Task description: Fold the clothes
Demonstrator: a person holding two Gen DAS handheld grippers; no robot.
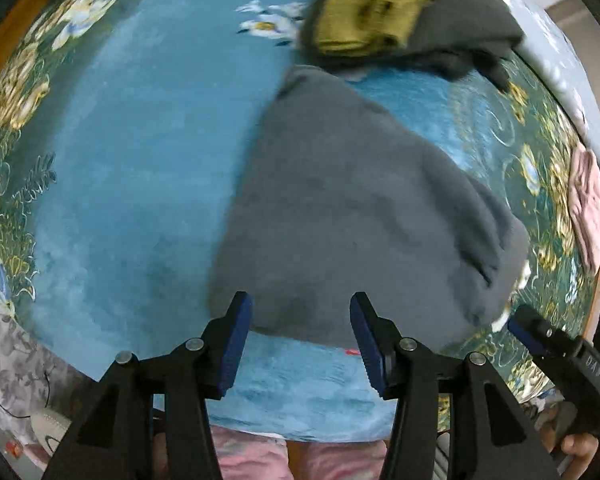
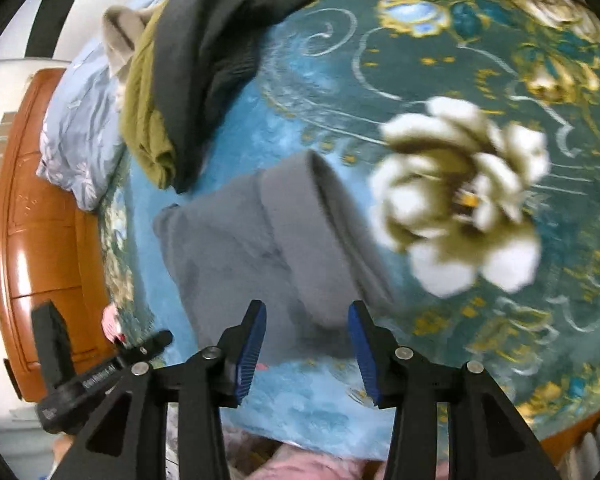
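Grey garment (image 1: 360, 216) spread flat on blue floral blanket (image 1: 132, 168), partly folded, one edge doubled over along its right side in the right wrist view (image 2: 300, 240). Lying just ahead of both grippers, near hem reaching between the fingertips in each view.

Left gripper (image 1: 300, 340) open, nothing held, poised over the near hem, left of its middle; hem showing in the gap between the blue pads (image 1: 236, 344). Contact with cloth not clear.

Right gripper (image 2: 306, 352) open too, empty, over the near end of the doubled edge. Seen also at the right edge of the left wrist view (image 1: 548, 340), just beside the garment's near right corner.

Beyond the garment, at the blanket's far end, an olive piece (image 1: 372, 4) and a dark piece (image 1: 460, 28) heaped together, close to the grey one's far tip.
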